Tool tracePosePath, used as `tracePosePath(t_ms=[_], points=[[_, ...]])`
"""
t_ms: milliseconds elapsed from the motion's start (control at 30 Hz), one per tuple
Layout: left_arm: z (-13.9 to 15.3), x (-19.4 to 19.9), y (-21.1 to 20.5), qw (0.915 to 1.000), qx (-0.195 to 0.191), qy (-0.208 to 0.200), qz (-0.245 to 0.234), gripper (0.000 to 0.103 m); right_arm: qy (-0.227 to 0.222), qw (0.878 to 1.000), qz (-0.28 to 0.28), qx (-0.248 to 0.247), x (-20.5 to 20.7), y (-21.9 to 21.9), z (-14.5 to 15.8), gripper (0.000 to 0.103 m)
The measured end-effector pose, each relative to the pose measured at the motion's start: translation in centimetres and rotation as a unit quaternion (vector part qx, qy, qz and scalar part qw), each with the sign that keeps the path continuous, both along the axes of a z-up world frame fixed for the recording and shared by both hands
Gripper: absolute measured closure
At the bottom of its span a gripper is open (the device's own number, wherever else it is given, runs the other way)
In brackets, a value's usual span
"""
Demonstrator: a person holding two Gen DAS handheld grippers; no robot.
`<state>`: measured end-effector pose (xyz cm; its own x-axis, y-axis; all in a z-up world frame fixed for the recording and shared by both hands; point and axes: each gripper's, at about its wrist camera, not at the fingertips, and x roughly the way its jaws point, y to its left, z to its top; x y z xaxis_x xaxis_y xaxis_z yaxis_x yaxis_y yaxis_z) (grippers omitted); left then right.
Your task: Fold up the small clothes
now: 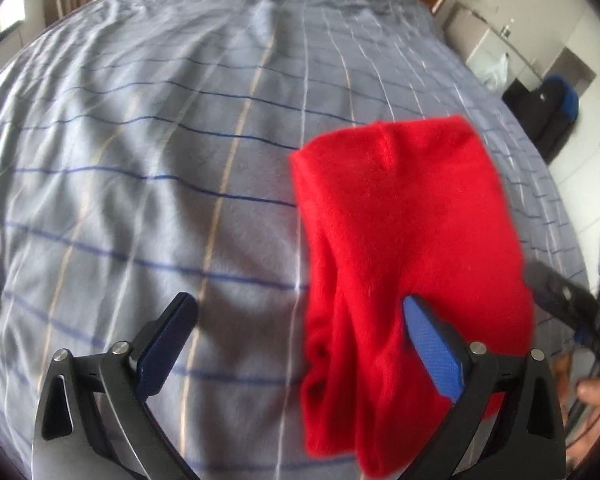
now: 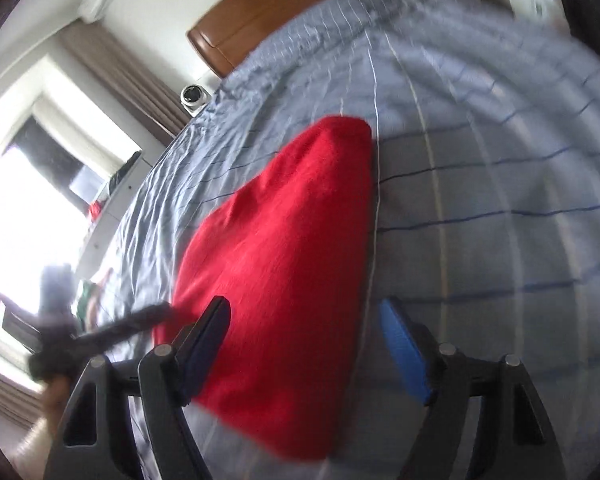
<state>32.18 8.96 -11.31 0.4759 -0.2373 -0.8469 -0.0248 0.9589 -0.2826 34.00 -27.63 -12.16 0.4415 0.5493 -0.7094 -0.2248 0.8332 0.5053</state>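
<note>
Red garment [image 1: 400, 240] flat on bed [image 1: 140, 160] nr foot edge, L tool [image 1: 300, 328] & R tool [image 2: 304, 324] both wide, gripping nothing; suggest pinching 2 near corners w/ tips low, then fold evenly.

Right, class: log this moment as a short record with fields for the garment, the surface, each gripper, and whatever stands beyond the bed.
garment: red cloth, bunched, lying on the bed
surface: grey-blue checked bedsheet, wrinkled
left gripper: open, right finger at the cloth, nothing clamped
right gripper: open, cloth lies between the fingers, not pinched
headboard: brown wood, at the far end
beside bed: small white fan, window with curtains
</note>
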Motion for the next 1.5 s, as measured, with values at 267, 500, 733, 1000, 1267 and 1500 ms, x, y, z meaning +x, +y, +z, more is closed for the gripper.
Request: tracePosePath(t_ms=[267,500,733,1000,1267,1500], points=[[-0.6,1.6,-1.8,0.9982,-0.035,0.019,-0.046,0.081,-0.037,0.988,0.043,-0.143,2.5,6.0,-1.7,0.068],[10.2,0.0,-1.2,0.9930,-0.023,-0.107,-0.046,0.084,-0.221,0.948,0.066,-0.221,-2.1,10.8,7.3,0.073],[10.4,-1.6,-1.3,0.9937,0.006,-0.078,-0.080,0.047,-0.213,0.965,0.055,-0.139,-1.9,8.9,13.7,0.067],[3.9,-12.5,0.2,0.9866,0.112,-0.114,0.031,0.012,-0.098,0.976,0.014,-0.193,-8.0,2.4,2.4,0.015],[7.2,-18.2,-1.9,0.9679,0.123,-0.206,0.075,0.000,-0.176,0.963,-0.003,-0.206,-17.6,1.5,4.9,0.002],[8.5,-20.1,-3.0,0.9647,0.144,-0.208,0.074,0.000,-0.205,0.948,0.005,-0.245,-21.0,2.5,7.2,0.001]])
